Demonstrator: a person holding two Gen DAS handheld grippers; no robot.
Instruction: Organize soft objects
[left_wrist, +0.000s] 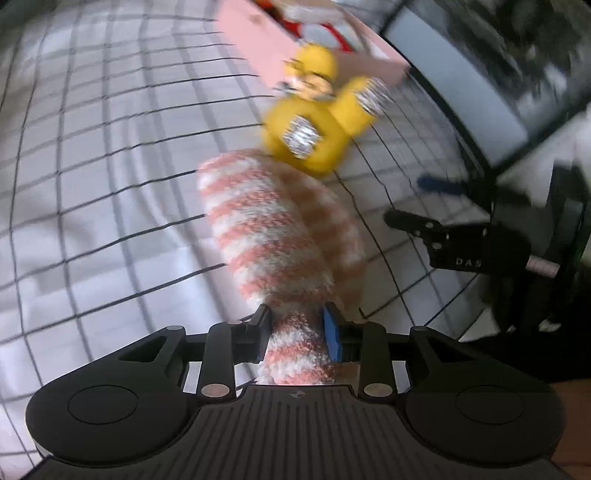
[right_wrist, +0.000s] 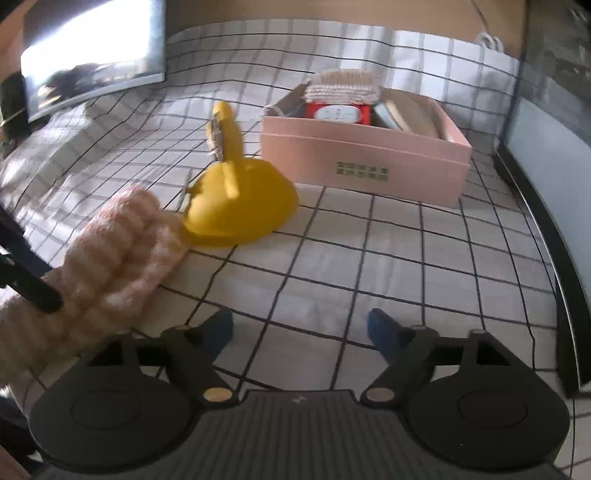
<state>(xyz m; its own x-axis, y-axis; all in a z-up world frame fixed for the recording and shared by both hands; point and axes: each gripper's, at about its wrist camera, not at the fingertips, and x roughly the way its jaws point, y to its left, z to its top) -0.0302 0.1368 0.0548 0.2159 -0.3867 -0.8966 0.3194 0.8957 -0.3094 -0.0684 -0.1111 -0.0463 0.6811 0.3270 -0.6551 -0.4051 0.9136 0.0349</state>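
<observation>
The left wrist view shows the left gripper (left_wrist: 297, 338) clamped on the near end of a pink-and-white striped fuzzy sock (left_wrist: 273, 229), which stretches away across the checked cloth (left_wrist: 110, 147) until its far end touches a yellow plush toy (left_wrist: 314, 122); this view alone shows the toy's face and the silvery patch on its belly. The right wrist view sees the toy (right_wrist: 240, 199) from behind and looks into the pink box (right_wrist: 364, 162) further back, where a folded striped cloth, a red-and-white item and other things lie; green print on the box front is too small to read. The right gripper (right_wrist: 301, 330) hovers over the cloth, fingers apart, holding nothing. In the left view, the letters "DAS" show on the right gripper (left_wrist: 458, 243).
</observation>
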